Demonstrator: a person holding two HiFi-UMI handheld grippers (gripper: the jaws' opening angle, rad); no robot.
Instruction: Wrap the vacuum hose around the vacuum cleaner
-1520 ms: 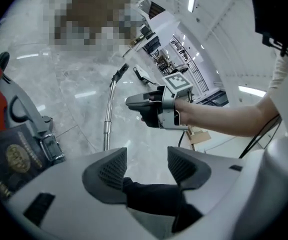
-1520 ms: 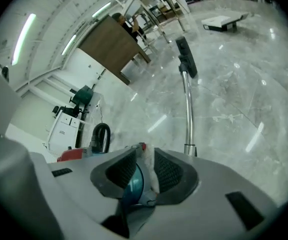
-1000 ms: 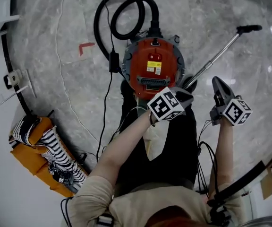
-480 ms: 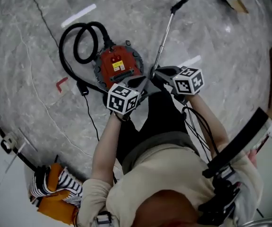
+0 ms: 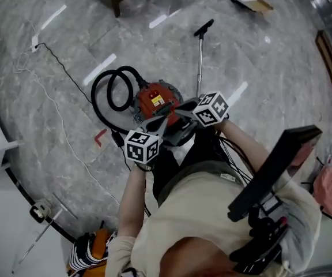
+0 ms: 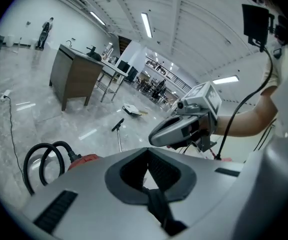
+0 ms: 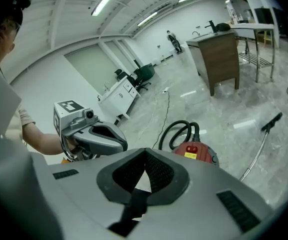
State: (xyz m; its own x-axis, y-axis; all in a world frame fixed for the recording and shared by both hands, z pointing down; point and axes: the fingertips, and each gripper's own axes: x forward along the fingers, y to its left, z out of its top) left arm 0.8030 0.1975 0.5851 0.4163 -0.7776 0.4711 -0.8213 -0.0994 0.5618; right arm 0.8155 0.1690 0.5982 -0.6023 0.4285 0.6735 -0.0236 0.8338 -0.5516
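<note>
In the head view both of my tools have come up off the floor over the last second. The left tool [image 5: 161, 119] and the right tool [image 5: 184, 113] now hang side by side above the near edge of the vacuum cleaner [image 5: 154, 98], which looks smaller and further below me than it did. The hose [image 5: 109, 89] has not shifted with them. It lies in the same two black loops on the floor at the cleaner's far left, joined to the body but not wound round it, while the metal wand [image 5: 200, 59] runs straight away from the cleaner's right side. I judge that no wrapping is under way and that I am standing back from the job. In the left gripper view my tool [image 6: 147, 154] is fully closed, its pads meeting on nothing, and the red cleaner and its coiled hose sit low to the left of it. In the right gripper view that tool [image 7: 145, 154] is likewise closed and empty. The cleaner's round red top faces up with a yellow label, and the glossy ribbed hose curls behind it.
</note>
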